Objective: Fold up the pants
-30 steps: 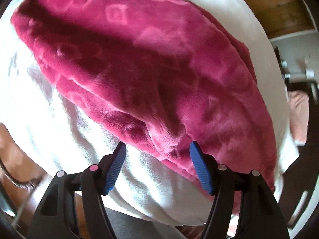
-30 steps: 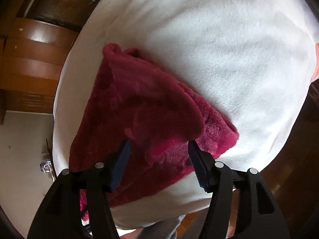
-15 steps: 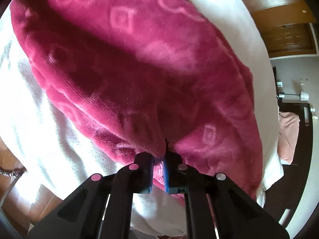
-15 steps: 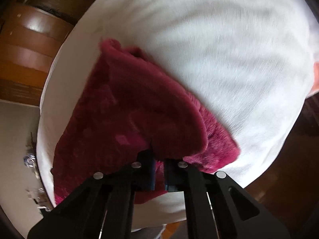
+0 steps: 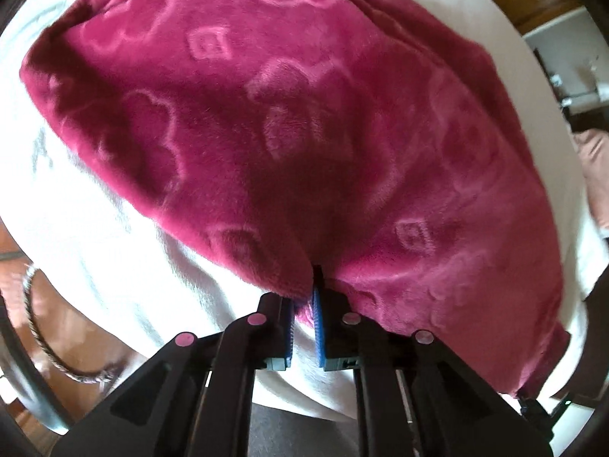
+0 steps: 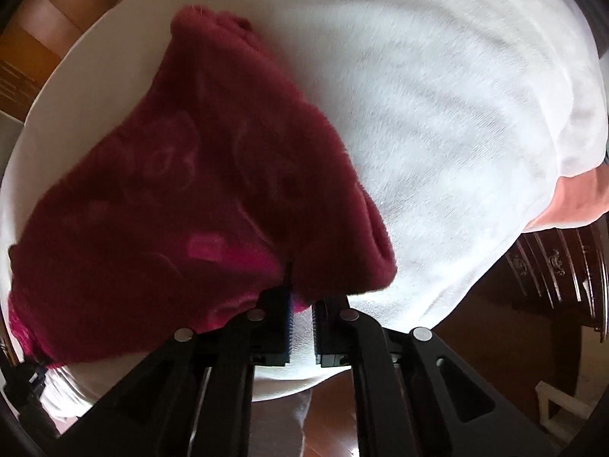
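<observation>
Left gripper (image 5: 304,306): jaws nearly closed, pinching a fold of the near hem of the pants (image 5: 304,122); only a thin gap shows between the blue pads (image 5: 319,320); the fabric puckers into the pinch at 12 o'clock from the tips.

Right gripper (image 6: 300,304): jaws drawn close on a rounded edge of the same garment; the pinch sits at 12 o'clock, with the cloth bulging out toward 1 o'clock; the grip looks shallow, a judgement only.

Pants: plush magenta fleece with an embossed cloud pattern; lying on the white cover (image 5: 114,266) of a bed or table; in the left wrist view they spread from the pinch out to 10, 12 and 2 o'clock, filling most of the frame; in the right wrist view they run from the pinch toward 9 and 11 o'clock, ending in a bunched tip (image 6: 213,26).

Long axis: seems to run crosswise between the two pinches, along the near edge; both hands hold that edge, neither clearly nearer the bulk.

Coming move: likely a lift and carry of the near edge away toward 12 o'clock, over the far part; both pinches need to rise together or the fold skews.

Surroundings: wooden furniture (image 6: 45,38) beyond the cover at 10 o'clock; a cord (image 5: 42,342) at 8 o'clock in the left wrist view.
</observation>
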Demonstrator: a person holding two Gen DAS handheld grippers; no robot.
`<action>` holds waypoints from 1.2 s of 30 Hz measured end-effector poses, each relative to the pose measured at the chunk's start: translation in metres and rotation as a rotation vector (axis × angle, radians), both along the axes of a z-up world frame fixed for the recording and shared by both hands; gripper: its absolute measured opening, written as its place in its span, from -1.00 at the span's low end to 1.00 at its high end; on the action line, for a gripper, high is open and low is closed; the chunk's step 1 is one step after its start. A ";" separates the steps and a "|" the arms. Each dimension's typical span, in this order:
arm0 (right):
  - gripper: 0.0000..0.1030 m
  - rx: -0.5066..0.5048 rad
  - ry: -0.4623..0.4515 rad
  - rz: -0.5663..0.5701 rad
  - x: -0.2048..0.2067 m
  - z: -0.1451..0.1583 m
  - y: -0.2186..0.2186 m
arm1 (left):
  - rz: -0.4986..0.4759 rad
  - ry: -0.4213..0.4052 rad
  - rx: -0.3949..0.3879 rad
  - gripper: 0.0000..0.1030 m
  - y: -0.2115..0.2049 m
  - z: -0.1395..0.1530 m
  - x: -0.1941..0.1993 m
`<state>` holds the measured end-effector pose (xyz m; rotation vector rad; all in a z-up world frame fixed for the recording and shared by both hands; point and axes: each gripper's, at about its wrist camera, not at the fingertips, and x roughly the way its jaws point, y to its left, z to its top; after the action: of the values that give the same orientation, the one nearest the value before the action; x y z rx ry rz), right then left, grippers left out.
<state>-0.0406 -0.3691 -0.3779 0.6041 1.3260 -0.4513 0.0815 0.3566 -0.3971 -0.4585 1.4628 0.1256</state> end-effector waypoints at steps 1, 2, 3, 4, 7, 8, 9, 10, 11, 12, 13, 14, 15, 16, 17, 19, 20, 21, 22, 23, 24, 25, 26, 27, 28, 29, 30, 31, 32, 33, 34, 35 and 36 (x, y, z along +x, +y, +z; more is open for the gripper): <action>-0.73 -0.008 0.007 0.010 0.002 0.002 0.002 | -0.005 0.005 0.000 -0.81 -0.001 0.002 0.002; -0.73 -0.018 0.006 0.029 0.004 0.005 0.004 | -0.011 -0.003 -0.002 -0.79 0.002 0.006 0.003; -0.72 -0.043 0.006 0.063 0.007 0.010 0.008 | -0.017 -0.010 0.002 -0.75 0.000 0.009 0.007; -0.66 -0.073 0.008 0.096 0.009 0.015 0.011 | -0.024 -0.014 0.009 -0.65 -0.003 0.012 0.009; -0.51 -0.166 0.019 0.196 0.018 0.031 0.028 | -0.043 -0.021 0.022 -0.46 0.004 0.019 0.008; -0.51 -0.182 0.024 0.220 0.020 0.035 0.034 | -0.048 -0.021 0.018 -0.45 0.005 0.022 0.009; -0.49 -0.192 0.026 0.244 0.022 0.039 0.041 | -0.051 -0.021 0.012 -0.45 0.008 0.025 0.009; -0.45 -0.196 0.027 0.259 0.020 0.044 0.045 | -0.052 -0.023 0.006 -0.45 0.011 0.028 0.009; -0.44 -0.193 0.026 0.272 0.015 0.050 0.054 | -0.053 -0.027 0.000 -0.45 0.015 0.032 0.010; -0.43 -0.183 0.022 0.288 0.021 0.053 0.064 | -0.055 -0.032 -0.003 -0.45 0.019 0.036 0.012; -0.43 -0.174 0.009 0.316 0.031 0.059 0.078 | -0.059 -0.042 -0.004 -0.45 0.023 0.041 0.014; -0.43 -0.167 -0.011 0.341 0.041 0.064 0.093 | -0.062 -0.049 -0.004 -0.45 0.026 0.045 0.018; -0.43 -0.157 -0.036 0.366 0.054 0.071 0.108 | -0.066 -0.060 0.001 -0.45 0.027 0.048 0.023; -0.43 -0.143 -0.059 0.387 0.065 0.076 0.121 | -0.073 -0.071 0.008 -0.45 0.032 0.052 0.027; -0.43 -0.122 -0.090 0.415 0.081 0.082 0.139 | -0.078 -0.080 0.016 -0.45 0.035 0.057 0.031; -0.43 -0.082 -0.145 0.478 0.113 0.091 0.175 | -0.091 -0.105 0.041 -0.45 0.049 0.071 0.032; -0.43 -0.065 -0.164 0.503 0.127 0.093 0.191 | -0.095 -0.115 0.049 -0.45 0.053 0.075 0.038; -0.41 -0.042 -0.187 0.529 0.143 0.097 0.207 | -0.100 -0.128 0.059 -0.45 0.058 0.081 0.039; -0.39 -0.014 -0.211 0.557 0.159 0.098 0.225 | -0.103 -0.139 0.068 -0.44 0.063 0.084 0.041; -0.36 0.005 -0.227 0.584 0.173 0.096 0.246 | -0.105 -0.147 0.073 -0.40 0.067 0.088 0.043; -0.31 0.032 -0.245 0.617 0.193 0.097 0.270 | -0.105 -0.154 0.075 -0.37 0.074 0.091 0.046; -0.26 0.060 -0.259 0.641 0.206 0.099 0.288 | -0.104 -0.160 0.075 -0.33 0.079 0.093 0.046; -0.23 0.087 -0.268 0.663 0.220 0.097 0.302 | -0.104 -0.165 0.080 -0.32 0.087 0.094 0.049; -0.19 0.111 -0.272 0.681 0.235 0.095 0.312 | -0.104 -0.167 0.085 -0.32 0.090 0.092 0.051; -0.18 0.143 -0.277 0.708 0.251 0.094 0.332 | -0.102 -0.167 0.090 -0.32 0.096 0.092 0.054; -0.17 0.166 -0.281 0.733 0.259 0.092 0.345 | -0.099 -0.166 0.095 -0.32 0.096 0.089 0.056; -0.15 0.184 -0.281 0.762 0.272 0.088 0.362 | -0.091 -0.165 0.100 -0.32 0.111 0.088 0.058; -0.13 0.186 -0.277 0.794 0.285 0.085 0.384 | -0.080 -0.165 0.099 -0.32 0.119 0.087 0.060; -0.12 0.188 -0.277 0.817 0.289 0.081 0.395 | -0.069 -0.165 0.098 -0.32 0.126 0.085 0.063; -0.10 0.191 -0.275 0.841 0.298 0.078 0.404 | -0.063 -0.165 0.100 -0.32 0.131 0.083 0.065; -0.10 0.184 -0.266 0.867 0.317 0.079 0.426 | -0.058 -0.165 0.104 -0.31 0.139 0.083 0.068; -0.10 0.181 -0.260 0.886 0.322 0.070 0.434 | -0.056 -0.165 0.106 -0.31 0.145 0.083 0.071; -0.09 0.181 -0.256 0.904 0.323 0.068 0.440 | -0.053 -0.165 0.112 -0.31 0.154 0.082 0.075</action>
<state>0.2820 0.0705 -0.3103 0.1507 1.2552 0.4733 0.1564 0.5104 -0.3152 -0.3308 1.2981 0.1236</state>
